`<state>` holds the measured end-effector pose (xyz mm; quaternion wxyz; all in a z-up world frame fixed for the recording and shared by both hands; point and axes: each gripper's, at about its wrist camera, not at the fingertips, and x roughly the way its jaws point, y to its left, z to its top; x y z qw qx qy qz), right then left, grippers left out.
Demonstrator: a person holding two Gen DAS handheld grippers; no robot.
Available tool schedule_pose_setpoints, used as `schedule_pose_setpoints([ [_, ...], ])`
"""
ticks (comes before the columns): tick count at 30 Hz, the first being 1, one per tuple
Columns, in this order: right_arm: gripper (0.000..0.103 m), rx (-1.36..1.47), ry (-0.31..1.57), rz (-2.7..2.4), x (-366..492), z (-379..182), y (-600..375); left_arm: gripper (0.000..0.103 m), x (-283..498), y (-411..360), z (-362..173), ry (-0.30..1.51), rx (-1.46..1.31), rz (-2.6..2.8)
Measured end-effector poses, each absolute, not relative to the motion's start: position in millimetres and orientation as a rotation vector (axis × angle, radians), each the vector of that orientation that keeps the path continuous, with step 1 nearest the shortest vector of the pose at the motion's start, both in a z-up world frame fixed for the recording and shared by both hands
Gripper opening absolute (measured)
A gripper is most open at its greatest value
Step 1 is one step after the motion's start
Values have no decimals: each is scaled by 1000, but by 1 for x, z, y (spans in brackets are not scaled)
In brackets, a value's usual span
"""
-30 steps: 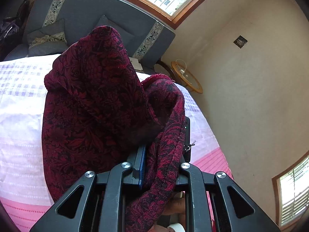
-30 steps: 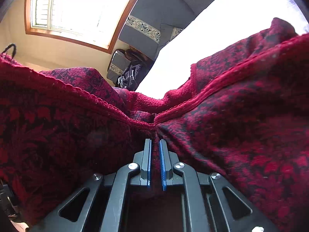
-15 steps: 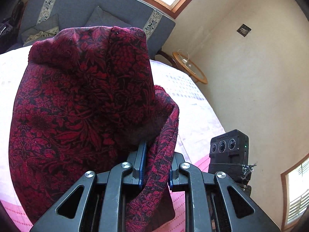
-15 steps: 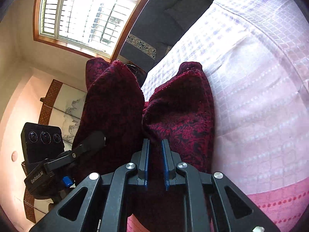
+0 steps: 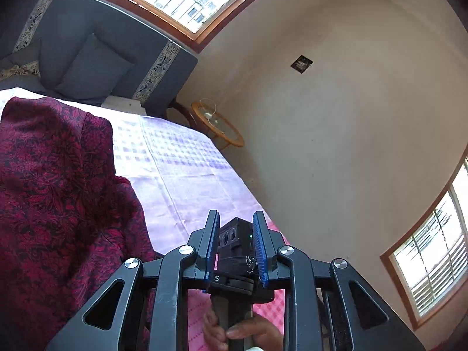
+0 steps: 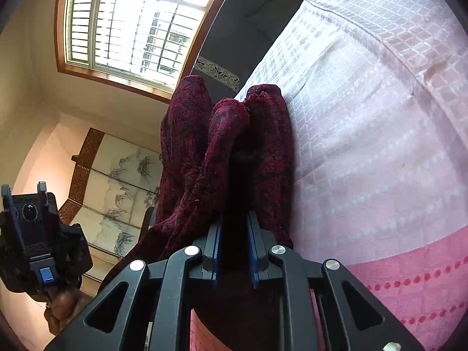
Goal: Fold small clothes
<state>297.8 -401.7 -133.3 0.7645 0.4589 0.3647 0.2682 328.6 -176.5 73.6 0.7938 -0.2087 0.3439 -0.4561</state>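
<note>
Left gripper (image 5: 236, 242) free of cloth, jaws spread after just opening, nothing between them but other gripper seen beyond. Right gripper (image 6: 234, 251) jaws just widened too; dark red garment (image 6: 231, 158) bunched between and over them, grip or mere draping impossible to tell. Garment hung in upright folds at bed (image 6: 380, 146) edge, beside pale checked sheet. Risk judged: bundle slumping off bed edge or unrolling if right jaws let go early; loose knit hem snagging on pad ridges, dragging fold askew.
</note>
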Motion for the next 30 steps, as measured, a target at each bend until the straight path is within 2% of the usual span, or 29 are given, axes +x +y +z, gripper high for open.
schedule_pose_setpoints([
  [4,25,1021,719,477,286,-127,-428,43,318,-145,72,634,-237,-804],
  [6,25,1029,662,475,278,-111,-438,43,325,-128,51,651,-210,-737],
  [8,26,1004,642,540,278,-91,-432,43,336,-110,14,746,-284,-747],
  [10,34,960,659,601,282,-74,-417,43,339,-105,-18,837,-385,-779],
  [12,57,902,698,617,292,-64,-402,43,327,-104,-32,838,-432,-812],
  [13,59,867,723,609,293,-64,-397,43,322,-109,-35,832,-424,-827],
  [17,60,772,860,530,318,-76,-377,43,305,-134,-41,825,-320,-865],
  [20,60,771,893,552,328,-86,-367,43,298,-144,-45,810,-251,-859],
  [22,58,718,903,541,331,-87,-356,43,296,-146,-45,803,-236,-859],
  [23,49,687,911,533,333,-88,-350,43,294,-146,-44,802,-239,-862],
  [24,31,656,922,520,336,-88,-344,43,292,-145,-42,804,-236,-865],
  [25,23,630,926,505,336,-87,-340,43,290,-143,-38,802,-234,-867],
  [27,15,617,870,506,332,-75,-342,43,283,-137,-26,769,-242,-864],
  [29,14,621,804,509,321,-57,-350,43,275,-121,-10,693,-269,-846],
  [30,14,629,781,518,315,-52,-355,47,273,-113,-4,664,-289,-830],
])
